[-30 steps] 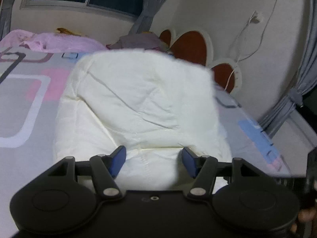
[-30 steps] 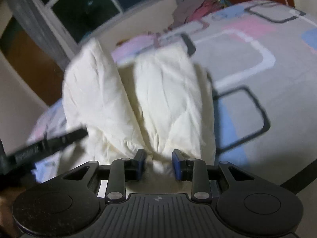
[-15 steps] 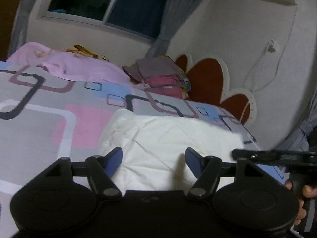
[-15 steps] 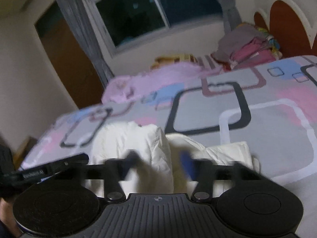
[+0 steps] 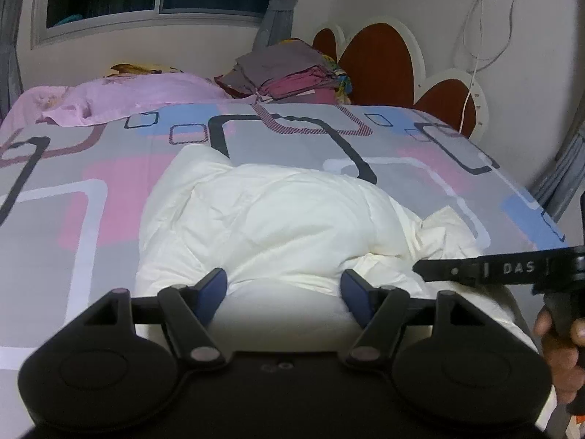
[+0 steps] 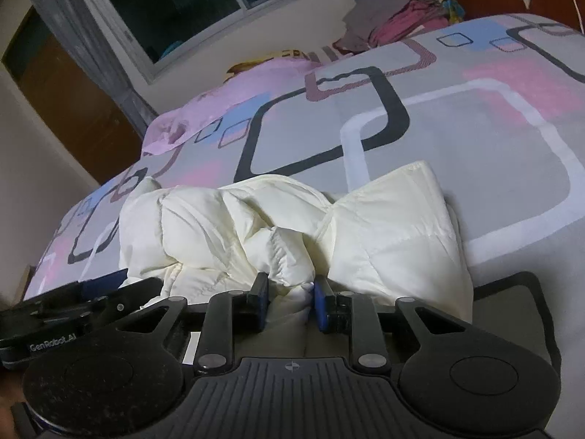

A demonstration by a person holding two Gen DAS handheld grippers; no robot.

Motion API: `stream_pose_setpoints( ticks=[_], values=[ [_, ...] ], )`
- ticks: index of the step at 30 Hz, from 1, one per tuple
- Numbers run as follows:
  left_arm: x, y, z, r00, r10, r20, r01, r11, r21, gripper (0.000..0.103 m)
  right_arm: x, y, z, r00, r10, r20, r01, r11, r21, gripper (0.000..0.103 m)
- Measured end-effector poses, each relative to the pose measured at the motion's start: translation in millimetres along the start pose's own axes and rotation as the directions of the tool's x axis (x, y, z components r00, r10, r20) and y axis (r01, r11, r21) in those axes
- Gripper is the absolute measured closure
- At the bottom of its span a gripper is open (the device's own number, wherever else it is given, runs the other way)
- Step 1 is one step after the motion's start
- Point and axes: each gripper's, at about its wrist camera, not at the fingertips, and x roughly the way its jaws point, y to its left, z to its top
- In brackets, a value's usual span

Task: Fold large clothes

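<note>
Right claw [image 6: 290, 301] grips the cream puffer jacket [image 6: 292, 226] bunched just ahead on the bed [image 6: 475, 139]; left claw [image 5: 283, 291], just opening, stands empty.

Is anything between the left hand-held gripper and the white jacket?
Nothing visible. The left hand-held gripper has its fingers spread right over the jacket on the bed, cloth bulging between them. The right hand-held gripper already pinches a fold beside it.
</note>
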Motion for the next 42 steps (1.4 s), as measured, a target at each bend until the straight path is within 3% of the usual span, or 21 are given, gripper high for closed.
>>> stream_pose_setpoints(
  ticks=[1, 2, 3, 4, 5, 9, 16, 18, 24, 29, 33, 35, 42],
  values=[
    [-5, -1, 0, 1.000, 0.014, 0.001, -0.014, 1.000, 0.005, 0.029, -6, 1, 2, 1.000, 0.007, 0.003, -0.007, 1.000, 0.000, 0.075],
    [-13, -3, 1, 0.999, 0.042, 0.013, -0.042, 0.999, 0.019, 0.015, -15, 2, 3, 1.000, 0.008, 0.016, -0.008, 1.000, -0.004, 0.068],
    [-19, -6, 1, 0.997, 0.075, 0.033, -0.076, 0.996, 0.036, 0.007, -27, 3, 2, 0.999, 0.001, 0.047, -0.001, 1.000, -0.017, 0.039],
    [-30, -8, -2, 0.993, 0.097, 0.062, -0.101, 0.993, 0.056, 0.000, -37, 5, 0, 0.997, -0.001, 0.079, 0.003, 1.000, -0.030, 0.017],
    [-39, -7, -4, 0.993, 0.095, 0.075, -0.100, 0.993, 0.068, 0.000, -49, 3, -2, 0.994, 0.007, 0.110, -0.003, 0.999, -0.037, 0.016],
    [-69, 15, -22, 0.995, 0.072, 0.075, -0.071, 0.997, -0.012, 0.000, -79, -29, -14, 0.992, 0.003, 0.129, -0.013, 0.997, 0.076, 0.016],
    [-84, 40, -60, 1.000, -0.010, 0.020, 0.013, 0.986, -0.168, 0.001, -92, -75, -52, 0.998, 0.046, 0.051, -0.058, 0.961, 0.271, 0.016],
    [-81, 48, -68, 0.997, -0.083, 0.012, 0.083, 0.967, -0.243, 0.001, -90, -85, -64, 0.996, 0.086, 0.026, -0.089, 0.940, 0.330, 0.016],
    [-51, 73, -80, 0.970, -0.245, -0.002, 0.219, 0.868, -0.445, 0.000, -57, -106, -86, 0.982, 0.186, -0.024, -0.153, 0.870, 0.469, 0.016],
    [-26, 78, -83, 0.951, -0.308, -0.013, 0.258, 0.816, -0.518, 0.000, -47, -109, -84, 0.977, 0.213, -0.022, -0.178, 0.866, 0.467, 0.017],
    [-16, 69, -79, 0.945, -0.327, -0.027, 0.269, 0.820, -0.505, 0.001, -38, -105, -80, 0.972, 0.234, -0.037, -0.193, 0.874, 0.445, 0.017],
    [-17, 64, -77, 0.946, -0.323, -0.026, 0.271, 0.831, -0.486, 0.003, -31, -101, -79, 0.963, 0.264, -0.058, -0.212, 0.869, 0.447, 0.035],
    [-28, 60, -68, 0.951, -0.309, 0.022, 0.286, 0.849, -0.445, 0.012, -28, -92, -73, 0.958, 0.280, -0.058, -0.230, 0.875, 0.426, 0.044]
  ],
)
